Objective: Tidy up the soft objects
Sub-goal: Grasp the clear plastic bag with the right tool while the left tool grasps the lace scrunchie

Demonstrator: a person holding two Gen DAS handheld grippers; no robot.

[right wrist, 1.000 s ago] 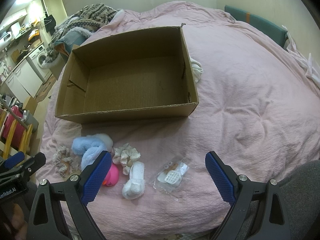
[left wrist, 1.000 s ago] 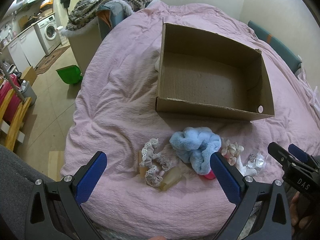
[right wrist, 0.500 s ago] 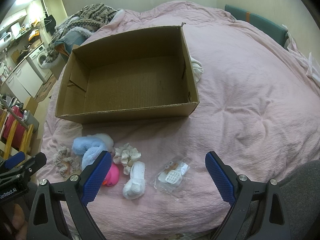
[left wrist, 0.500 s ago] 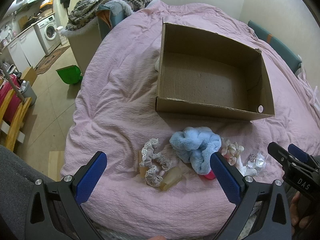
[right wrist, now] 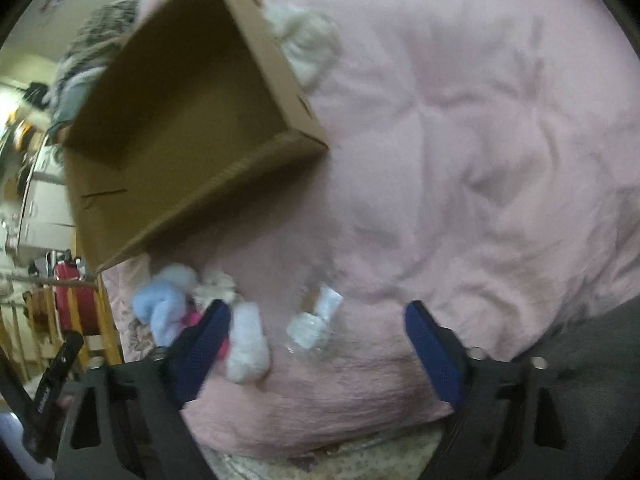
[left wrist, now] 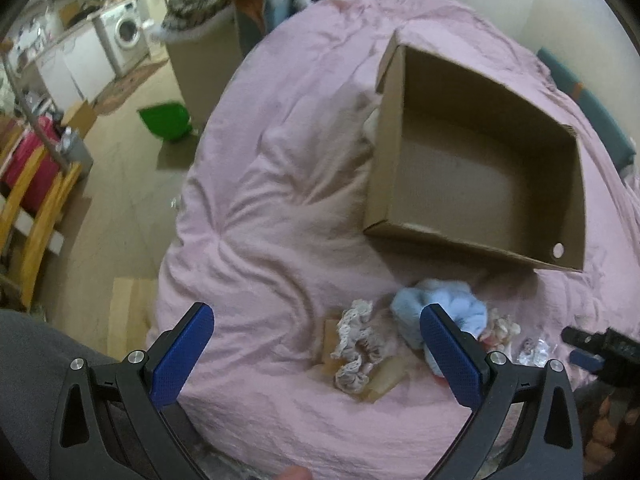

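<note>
Cardboard is your landmark: the open brown cardboard box (left wrist: 476, 168) lies empty on the pink quilted bed cover (left wrist: 280, 208), and everything you must sort sits in a loose cluster just in front of its near wall. Closest to that wall is the fluffy pale-blue plush bundle (left wrist: 440, 304); beside it, further from the box, lie the cream lace-trimmed scrunchie (left wrist: 354, 346) on a tan translucent piece, a small cream floral scrunchie (left wrist: 500, 326), and a crinkly clear plastic packet (right wrist: 316, 316). A white fuzzy roll (right wrist: 248, 344) and something bright pink, mostly hidden, sit at the cluster's near edge. Your left gripper (left wrist: 316, 348) is spread wide and holds nothing, hovering short of the cluster; your right gripper (right wrist: 316, 348) is likewise wide and empty, with the packet between its fingers' line of sight. The main risk, I judge, is snagging: the soft pieces touch and overlap, so closing on the blue bundle may drag the pink thing or a scrunchie along, and the quilt itself can bunch into the fingers if you press low. The right view is blurred, so settle before committing. Both grippers aim at one small cluster and could collide there. The box's near wall stands between cluster and floor of the box, so lift clear over it. A white fluffy item (right wrist: 304, 44) lies beyond the box.
</note>
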